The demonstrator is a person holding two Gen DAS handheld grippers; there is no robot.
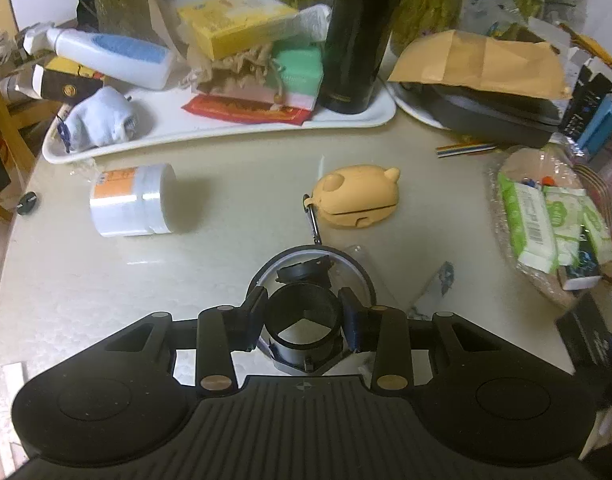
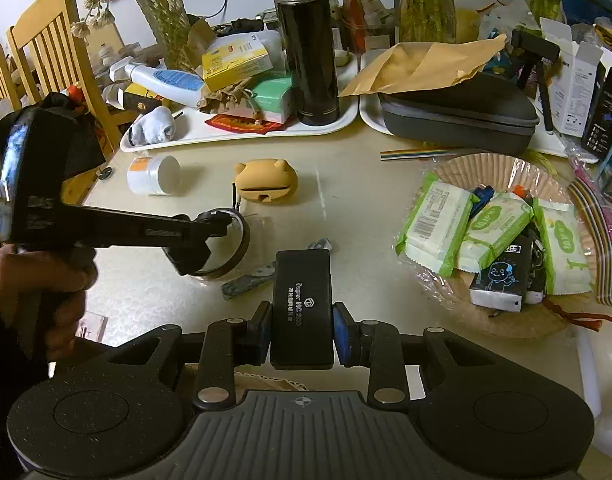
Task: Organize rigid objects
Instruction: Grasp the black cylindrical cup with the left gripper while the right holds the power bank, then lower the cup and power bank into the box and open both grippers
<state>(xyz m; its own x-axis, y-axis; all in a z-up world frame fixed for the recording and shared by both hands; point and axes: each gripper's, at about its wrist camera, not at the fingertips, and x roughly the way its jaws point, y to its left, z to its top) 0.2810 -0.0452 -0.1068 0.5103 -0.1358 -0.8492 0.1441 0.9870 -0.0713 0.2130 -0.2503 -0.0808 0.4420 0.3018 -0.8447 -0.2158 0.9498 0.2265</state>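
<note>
In the left wrist view my left gripper [image 1: 303, 308] is shut on a short black cylinder [image 1: 301, 344], a pad pressing on each side. The cylinder stands in a round clear container with a dark rim [image 1: 352, 264] on the table. The right wrist view shows that gripper [image 2: 203, 240] from the side, held by a hand, with its tips at the container [image 2: 241, 240]. My right gripper [image 2: 301, 328] is shut on a black rectangular case [image 2: 301, 280] with white lettering, held above the table.
An orange bear-shaped case [image 1: 358, 196] and a white jar on its side [image 1: 129, 200] lie on the table. Behind them a white tray [image 1: 225, 128] carries a black flask [image 1: 358, 40], boxes and a bottle. A basket of wipe packs [image 2: 506, 240] sits right; a grey case [image 2: 458, 116] lies behind.
</note>
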